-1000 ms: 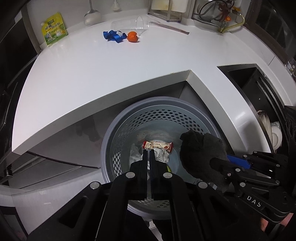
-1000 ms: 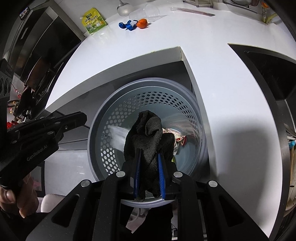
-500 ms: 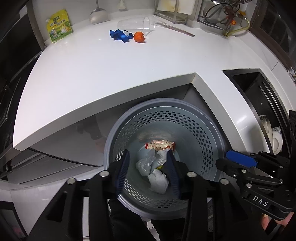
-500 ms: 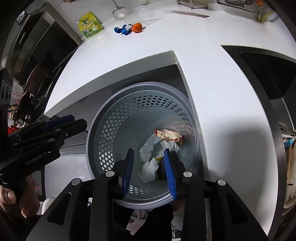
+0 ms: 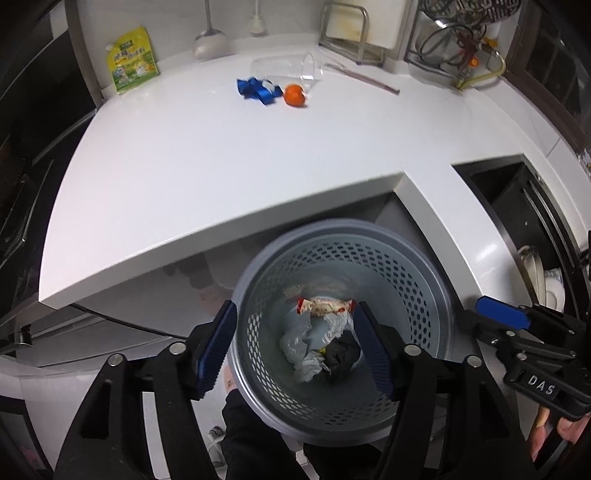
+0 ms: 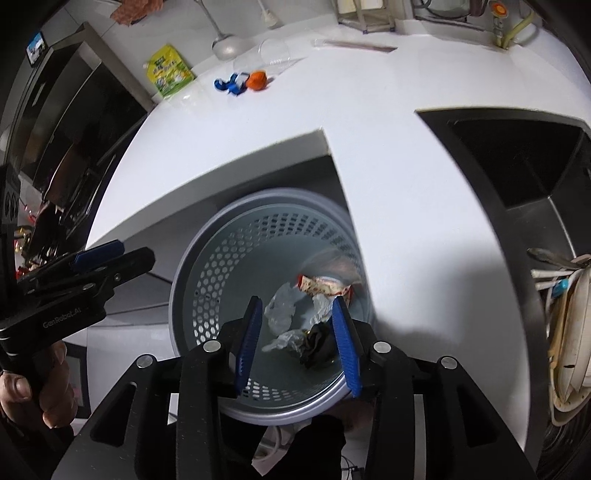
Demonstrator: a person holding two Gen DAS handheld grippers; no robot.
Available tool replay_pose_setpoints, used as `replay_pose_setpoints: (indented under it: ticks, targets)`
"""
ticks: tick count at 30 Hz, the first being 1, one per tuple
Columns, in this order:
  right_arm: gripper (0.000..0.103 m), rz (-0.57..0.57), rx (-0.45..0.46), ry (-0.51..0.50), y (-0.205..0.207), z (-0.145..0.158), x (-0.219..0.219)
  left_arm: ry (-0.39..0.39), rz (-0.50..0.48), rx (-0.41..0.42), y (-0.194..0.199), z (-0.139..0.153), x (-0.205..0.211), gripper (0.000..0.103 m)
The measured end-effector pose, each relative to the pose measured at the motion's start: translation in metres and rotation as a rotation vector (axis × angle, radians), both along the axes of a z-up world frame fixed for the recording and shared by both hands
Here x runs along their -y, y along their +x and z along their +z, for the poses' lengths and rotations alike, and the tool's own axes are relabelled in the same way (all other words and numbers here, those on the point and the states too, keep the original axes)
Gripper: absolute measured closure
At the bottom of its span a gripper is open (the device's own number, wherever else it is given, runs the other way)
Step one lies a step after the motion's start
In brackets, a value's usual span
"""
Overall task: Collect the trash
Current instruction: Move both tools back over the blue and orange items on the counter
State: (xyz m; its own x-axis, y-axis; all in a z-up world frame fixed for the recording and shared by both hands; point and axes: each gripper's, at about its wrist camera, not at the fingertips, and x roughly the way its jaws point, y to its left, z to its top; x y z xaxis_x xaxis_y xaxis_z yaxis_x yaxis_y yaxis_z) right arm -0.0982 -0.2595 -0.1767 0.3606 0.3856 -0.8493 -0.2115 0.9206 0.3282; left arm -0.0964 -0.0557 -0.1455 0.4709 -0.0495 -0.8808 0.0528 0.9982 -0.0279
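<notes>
A grey perforated bin (image 5: 436,291) (image 6: 192,288) stands below the white counter's notch. Inside lie a black cloth wad (image 5: 341,354) (image 6: 319,345), crumpled white plastic (image 5: 295,341) (image 6: 280,308) and a red-and-white wrapper (image 5: 325,306) (image 6: 325,286). My left gripper (image 5: 295,338) hovers over the bin, its jaws opening with nothing held. My right gripper (image 6: 297,332) also hangs above the bin, jaws opening and empty. On the far counter rest a blue wrapper (image 5: 256,89) (image 6: 229,84), an orange fruit (image 5: 294,95) (image 6: 257,80), a toppled clear cup (image 5: 284,66) (image 6: 271,54) and a green pouch (image 5: 132,64) (image 6: 170,71).
The white counter (image 5: 221,158) (image 6: 388,166) wraps around the bin. A dark sink (image 5: 517,199) (image 6: 517,158) with dishes (image 6: 565,332) lies at the right. A metal rack (image 5: 351,26) and a long straw (image 5: 369,79) sit at the back.
The right gripper let go of the black cloth, which fell into the bin. The left gripper went from shut to wide open. Both now stand a little higher over the bin.
</notes>
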Motion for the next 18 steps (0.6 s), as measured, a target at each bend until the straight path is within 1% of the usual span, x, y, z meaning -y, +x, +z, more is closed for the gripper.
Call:
replay_pose_setpoints:
  ticks: [3, 5, 7, 8, 10, 15, 18]
  targets:
    - [0.058, -0.013, 0.021, 0.002, 0.005, 0.008, 0.002, 0.009, 0.015, 0.022, 0.004, 0.007, -0.006, 0.032]
    - [0.058, -0.019, 0.028, 0.004, 0.009, 0.012, 0.001, 0.005, 0.022, 0.036, 0.008, 0.013, -0.011, 0.031]
    - [0.053, -0.025, 0.04, 0.004, 0.014, 0.017, -0.001, 0.005, 0.03, 0.05, 0.011, 0.019, -0.016, 0.029]
    - [0.049, -0.025, 0.044, 0.007, 0.017, 0.019, -0.003, 0.005, 0.034, 0.061, 0.013, 0.022, -0.019, 0.028]
    - [0.048, -0.023, 0.064, 0.017, 0.021, 0.027, -0.006, 0.004, 0.039, 0.077, 0.017, 0.028, -0.024, 0.024]
    - [0.043, -0.03, 0.108, 0.015, 0.033, 0.043, -0.015, -0.011, 0.052, 0.11, 0.029, 0.043, -0.039, 0.021]
    - [0.043, -0.039, 0.119, 0.017, 0.041, 0.051, -0.02, -0.016, 0.057, 0.128, 0.036, 0.051, -0.048, 0.017]
